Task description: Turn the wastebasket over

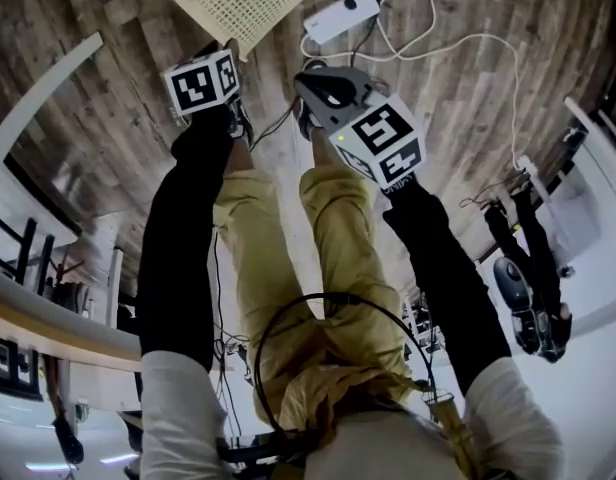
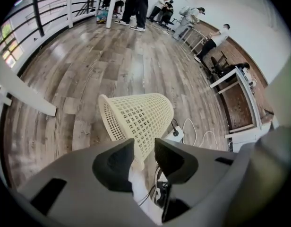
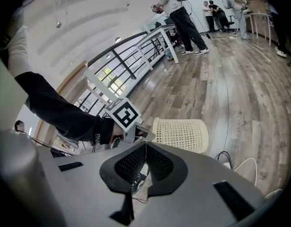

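The cream mesh wastebasket (image 1: 246, 3) lies on its side on the wooden floor, ahead of the person's feet. In the left gripper view the wastebasket (image 2: 136, 117) has its open rim to the left, and its lower edge shows in the gap between the jaws. My left gripper (image 2: 144, 146) is open; whether its pads touch the mesh I cannot tell. Its marker cube (image 1: 201, 83) sits just below the basket in the head view. My right gripper (image 3: 145, 146) is shut with nothing in it, a little short of the wastebasket (image 3: 181, 134), to the basket's right.
A white power strip (image 1: 341, 15) with looping white cables (image 1: 458, 43) lies right beside the basket. A white table leg (image 2: 22, 96) slants at the left. White desks (image 2: 240, 86) and several people (image 2: 136, 4) stand farther off, with a railing along the left.
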The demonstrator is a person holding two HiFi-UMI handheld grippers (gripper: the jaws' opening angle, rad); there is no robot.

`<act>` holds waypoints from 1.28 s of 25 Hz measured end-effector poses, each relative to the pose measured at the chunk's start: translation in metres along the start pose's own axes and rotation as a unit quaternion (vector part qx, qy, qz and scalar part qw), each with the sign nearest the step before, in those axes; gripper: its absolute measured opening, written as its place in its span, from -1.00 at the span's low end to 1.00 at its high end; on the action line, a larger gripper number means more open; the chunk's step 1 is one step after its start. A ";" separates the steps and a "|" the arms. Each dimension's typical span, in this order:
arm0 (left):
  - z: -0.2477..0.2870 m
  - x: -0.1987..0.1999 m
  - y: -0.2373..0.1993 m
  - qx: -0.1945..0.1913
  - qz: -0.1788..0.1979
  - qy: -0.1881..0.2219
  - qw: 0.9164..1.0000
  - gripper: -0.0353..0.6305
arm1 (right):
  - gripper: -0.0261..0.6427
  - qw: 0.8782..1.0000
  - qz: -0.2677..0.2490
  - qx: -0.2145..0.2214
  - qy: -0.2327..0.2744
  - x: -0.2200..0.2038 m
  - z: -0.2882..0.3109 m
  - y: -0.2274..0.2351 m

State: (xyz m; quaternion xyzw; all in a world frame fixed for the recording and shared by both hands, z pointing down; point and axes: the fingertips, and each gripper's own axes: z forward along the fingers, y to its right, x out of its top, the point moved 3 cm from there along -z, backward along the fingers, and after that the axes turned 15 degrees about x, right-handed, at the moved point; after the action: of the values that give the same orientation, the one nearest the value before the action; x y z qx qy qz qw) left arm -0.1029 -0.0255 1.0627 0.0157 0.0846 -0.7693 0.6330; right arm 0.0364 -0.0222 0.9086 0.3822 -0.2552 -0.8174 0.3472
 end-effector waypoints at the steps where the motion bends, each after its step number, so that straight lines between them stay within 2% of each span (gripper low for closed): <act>1: 0.008 0.000 -0.004 0.004 -0.015 -0.001 1.000 -0.52 | -0.86 1.000 0.002 0.002 -0.003 -0.003 0.003 0.003; 3: 0.023 -0.001 -0.009 0.014 -0.035 -0.008 0.999 -0.51 | -0.86 1.000 0.004 0.004 -0.007 -0.008 0.006 0.009; 6: 0.042 -0.003 -0.014 0.024 -0.040 -0.021 0.999 -0.51 | -0.85 1.000 0.009 0.005 -0.010 -0.014 0.008 0.016; 12: 0.049 0.004 -0.010 -0.056 -0.060 -0.016 0.996 -0.68 | -0.86 1.000 0.018 0.006 -0.011 -0.019 0.009 0.019; 14: 0.043 0.012 -0.014 -0.047 -0.026 -0.005 0.999 -0.72 | -0.86 1.000 0.017 0.007 -0.014 -0.018 0.008 0.017; 16: 0.030 0.025 -0.016 -0.028 0.027 0.014 0.999 -0.72 | -0.86 1.000 0.013 0.009 -0.013 -0.013 0.005 0.013; 19: 0.007 0.049 -0.023 0.011 0.094 0.042 0.995 -0.73 | -0.86 1.000 0.006 0.009 -0.008 -0.002 0.001 0.007; 22: -0.011 0.071 -0.039 0.074 0.172 0.051 0.981 -0.73 | -0.86 1.000 0.000 0.007 -0.002 0.009 -0.001 0.003; 26: -0.009 0.081 -0.051 0.133 0.276 0.064 0.950 -0.73 | -0.86 1.000 -0.010 0.008 0.008 0.020 0.003 0.002; 29: -0.005 0.075 -0.048 0.154 0.336 0.071 0.927 -0.73 | -0.86 1.000 -0.012 0.008 0.010 0.021 0.007 0.005; 32: 0.000 0.060 -0.032 0.149 0.391 0.074 0.905 -0.73 | -0.86 1.000 -0.014 0.009 0.007 0.018 0.012 0.008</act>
State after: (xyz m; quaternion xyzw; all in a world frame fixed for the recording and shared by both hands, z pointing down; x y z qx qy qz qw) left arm -0.1464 -0.0773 1.0584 0.1989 0.0029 -0.4599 0.8654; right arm 0.0217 -0.0389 0.9131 0.3949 -0.2550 -0.8168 0.3343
